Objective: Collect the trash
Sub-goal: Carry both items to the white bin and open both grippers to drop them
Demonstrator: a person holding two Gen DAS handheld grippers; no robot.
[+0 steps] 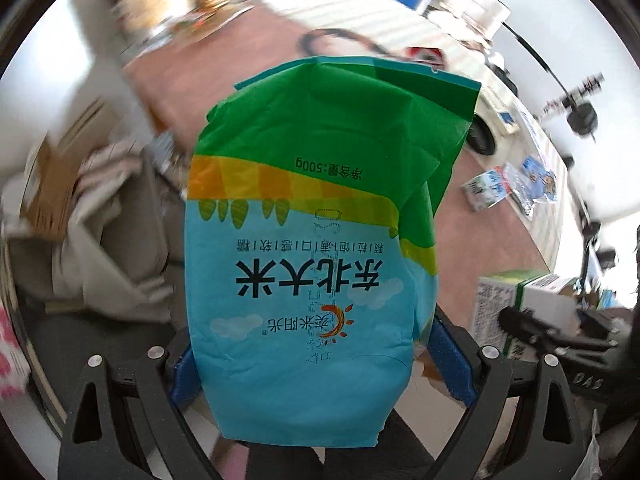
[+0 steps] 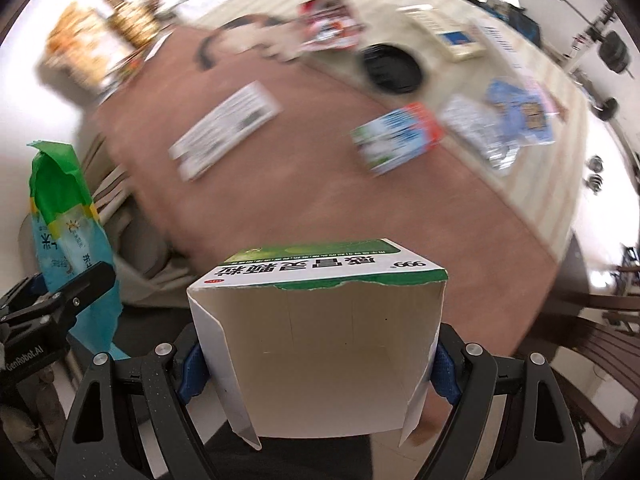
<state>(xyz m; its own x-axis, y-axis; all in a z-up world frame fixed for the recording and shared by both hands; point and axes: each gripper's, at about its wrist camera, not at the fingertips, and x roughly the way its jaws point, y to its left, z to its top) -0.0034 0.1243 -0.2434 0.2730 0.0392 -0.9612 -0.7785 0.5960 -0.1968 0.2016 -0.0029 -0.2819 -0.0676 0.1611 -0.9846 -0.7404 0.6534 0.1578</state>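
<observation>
My left gripper [image 1: 312, 364] is shut on a blue and green rice bag [image 1: 316, 240], held upright in the air; the bag fills the middle of the left wrist view. The bag also shows at the left of the right wrist view [image 2: 68, 240], with the left gripper [image 2: 48, 312] below it. My right gripper [image 2: 316, 364] is shut on an open white and green medicine box [image 2: 320, 328], its torn open end facing the camera. In the left wrist view the box [image 1: 524, 300] and the right gripper [image 1: 560, 336] show at the lower right.
A reddish-brown table [image 2: 320, 184] carries a white flat box [image 2: 228, 136], a blue and white milk carton [image 2: 396, 140], foil wrappers [image 2: 500, 128], a red packet [image 2: 332, 28] and a black lid [image 2: 392, 68]. A grey bin with cardboard and paper [image 1: 100, 240] stands left.
</observation>
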